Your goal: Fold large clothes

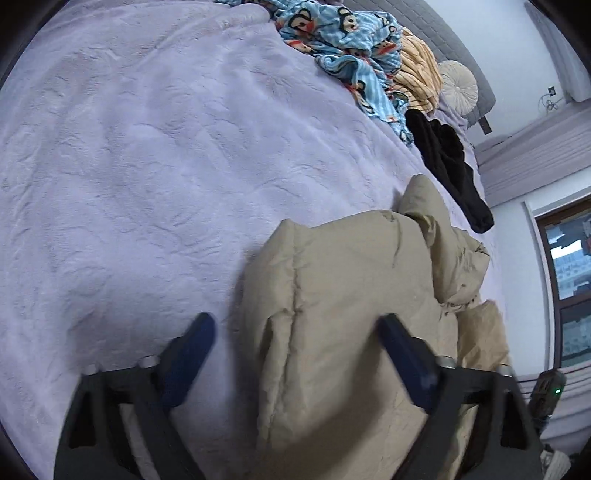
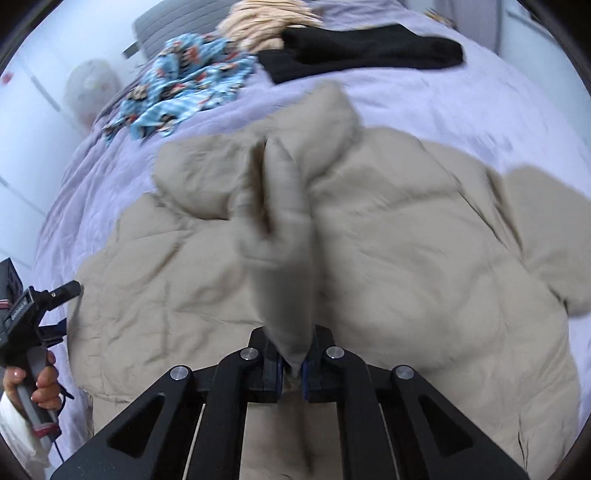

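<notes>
A beige puffer jacket [image 2: 388, 258] lies spread on a lilac bed cover [image 2: 424, 110]. My right gripper [image 2: 291, 358] is shut on a bunched fold of the jacket, a sleeve or edge, and holds it lifted above the jacket's body. In the left wrist view the jacket [image 1: 332, 295] lies partly between the fingers of my left gripper [image 1: 295, 332], which is open and hovers over the jacket's edge. The left gripper also shows at the left edge of the right wrist view [image 2: 55, 295], held by a hand.
A black garment [image 2: 362, 51], a blue patterned cloth [image 2: 184, 77] and a tan striped cloth [image 2: 258, 22] lie at the far side of the bed. A round cushion [image 1: 458, 88] rests by the grey headboard. A window [image 1: 569, 258] is at the right.
</notes>
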A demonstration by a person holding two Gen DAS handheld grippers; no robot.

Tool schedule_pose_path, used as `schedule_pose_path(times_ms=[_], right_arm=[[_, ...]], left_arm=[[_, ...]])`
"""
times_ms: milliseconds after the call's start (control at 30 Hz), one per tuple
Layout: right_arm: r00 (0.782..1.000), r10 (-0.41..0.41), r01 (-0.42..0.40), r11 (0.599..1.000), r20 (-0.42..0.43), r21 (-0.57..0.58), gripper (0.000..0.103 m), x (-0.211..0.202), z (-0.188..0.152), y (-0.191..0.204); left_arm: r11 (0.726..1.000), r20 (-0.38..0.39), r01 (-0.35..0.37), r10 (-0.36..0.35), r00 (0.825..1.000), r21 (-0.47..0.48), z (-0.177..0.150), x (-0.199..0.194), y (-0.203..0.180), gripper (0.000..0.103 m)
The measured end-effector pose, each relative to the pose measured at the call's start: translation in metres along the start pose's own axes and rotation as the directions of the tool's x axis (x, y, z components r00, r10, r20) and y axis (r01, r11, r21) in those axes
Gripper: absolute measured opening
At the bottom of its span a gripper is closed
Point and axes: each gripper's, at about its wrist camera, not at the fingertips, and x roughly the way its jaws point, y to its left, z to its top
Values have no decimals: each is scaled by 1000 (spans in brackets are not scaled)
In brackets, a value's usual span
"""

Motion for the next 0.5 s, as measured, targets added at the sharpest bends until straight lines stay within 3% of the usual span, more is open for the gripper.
schedule_pose_path(times_ms=[67,133,200,267,333,500], right_arm=[[999,18,-15,997,-47,73,7,8,-12,-25],[998,26,-20,994,-55,110,7,10,-21,-38],[999,26,-20,993,-42,117,7,8,-26,-45],[999,19,-15,993,-35,114,7,8,-26,-43],[999,19,-16,994,-26,105,7,12,-24,-37],[1000,28,-27,998,-11,51,7,29,-11,-15]], left_arm=[[998,24,50,-51,998,31,0,-2,-19,22],[983,105,4,-23,994,183,-9,-21,-59,20],[937,180,-65,2,984,344,-22,-40,-93,20],[890,225,-128,30,974,438,-29,-47,-110,20],[867,233,-200,100,967,456,-24,-37,-106,20],[877,184,-310,258,948,367,-6,3,-45,20]])
